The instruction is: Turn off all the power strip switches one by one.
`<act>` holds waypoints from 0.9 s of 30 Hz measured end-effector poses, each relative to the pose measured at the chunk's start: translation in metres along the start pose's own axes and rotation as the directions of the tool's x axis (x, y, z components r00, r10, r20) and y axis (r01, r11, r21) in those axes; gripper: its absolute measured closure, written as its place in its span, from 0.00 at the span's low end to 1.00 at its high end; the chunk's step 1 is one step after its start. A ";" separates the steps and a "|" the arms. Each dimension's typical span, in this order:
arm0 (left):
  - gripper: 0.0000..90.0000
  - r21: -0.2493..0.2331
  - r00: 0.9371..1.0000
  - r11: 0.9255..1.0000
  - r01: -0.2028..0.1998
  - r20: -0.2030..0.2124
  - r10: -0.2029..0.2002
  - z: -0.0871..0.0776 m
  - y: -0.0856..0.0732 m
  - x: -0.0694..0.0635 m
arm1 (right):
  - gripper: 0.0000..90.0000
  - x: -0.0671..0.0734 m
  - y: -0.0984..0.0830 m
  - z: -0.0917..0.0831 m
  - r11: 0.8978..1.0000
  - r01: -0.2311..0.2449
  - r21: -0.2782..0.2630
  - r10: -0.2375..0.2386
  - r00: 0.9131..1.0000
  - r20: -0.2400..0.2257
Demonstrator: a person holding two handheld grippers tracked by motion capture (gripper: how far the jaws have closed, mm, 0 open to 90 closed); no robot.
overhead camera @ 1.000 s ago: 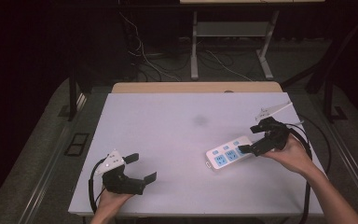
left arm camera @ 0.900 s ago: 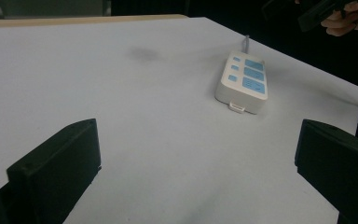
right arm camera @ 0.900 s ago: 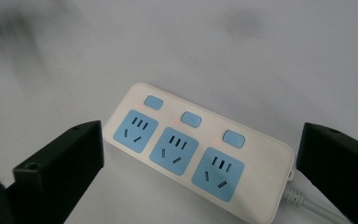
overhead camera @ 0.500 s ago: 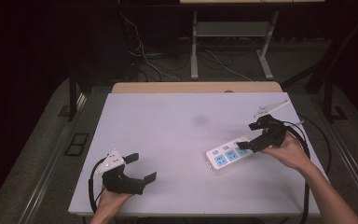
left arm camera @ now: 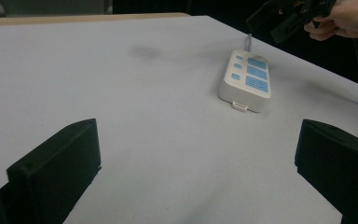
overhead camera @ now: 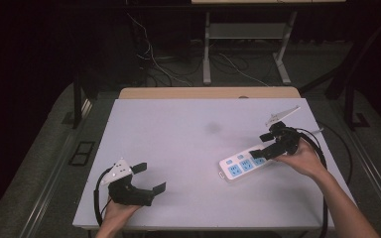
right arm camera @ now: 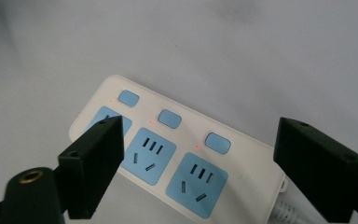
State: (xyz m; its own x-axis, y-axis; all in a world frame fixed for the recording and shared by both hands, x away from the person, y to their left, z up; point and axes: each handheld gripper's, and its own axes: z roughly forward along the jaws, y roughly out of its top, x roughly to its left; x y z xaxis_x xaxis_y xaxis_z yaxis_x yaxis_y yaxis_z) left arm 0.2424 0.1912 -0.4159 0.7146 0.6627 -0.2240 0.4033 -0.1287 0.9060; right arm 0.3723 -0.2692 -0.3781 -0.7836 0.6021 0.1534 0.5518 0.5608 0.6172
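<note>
right gripper view: red lamps on power strip (right arm camera: 177,158); both tongs released.

No readable text, brand or number anywhere. On the power strip (right arm camera: 177,158), just blue sockets, blue switch buttons and small red indicator dots, all unlabelled. Nothing printed on the counter (overhead camera: 178,134).

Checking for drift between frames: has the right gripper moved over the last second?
Yes, slightly. In the high view the right gripper has risen and shifted toward the table's far edge, judged against the power strip, which has stayed put.
</note>
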 end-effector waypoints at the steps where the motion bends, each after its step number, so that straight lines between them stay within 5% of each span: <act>1: 0.00 -0.010 1.000 1.000 0.012 -0.004 -0.012 -0.001 0.000 0.002 | 0.22 -0.001 0.000 0.001 1.000 -0.005 0.003 0.005 1.000 0.006; 6: 0.00 -0.014 1.000 1.000 0.015 -0.010 -0.015 -0.002 -0.001 0.004 | 0.32 -0.004 0.001 0.007 0.999 -0.034 0.018 0.035 0.999 -0.036; 9: 0.00 -0.015 1.000 1.000 0.016 -0.012 -0.016 -0.002 -0.001 0.004 | 0.48 -0.006 0.002 0.012 0.998 -0.054 0.034 0.056 0.997 -0.053; 21: 0.00 -0.009 1.000 1.000 0.009 -0.012 -0.009 -0.001 -0.001 0.004 | 1.00 -0.009 0.002 0.021 0.996 -0.088 0.029 0.088 0.996 -0.009; 27: 0.00 -0.009 1.000 1.000 0.010 -0.013 -0.010 -0.001 -0.001 0.005 | 1.00 -0.012 -0.002 0.029 0.992 -0.114 0.047 0.115 0.993 -0.016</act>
State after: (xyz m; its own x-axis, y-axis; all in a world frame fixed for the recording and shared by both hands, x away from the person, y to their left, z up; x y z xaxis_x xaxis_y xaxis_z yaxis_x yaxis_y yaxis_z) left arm 0.2448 0.1953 -0.4172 0.7029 0.6737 -0.2281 0.4050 -0.1154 0.9070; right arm 0.3891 -0.2607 -0.4035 -0.7195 0.6533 0.2355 0.6502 0.5146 0.5589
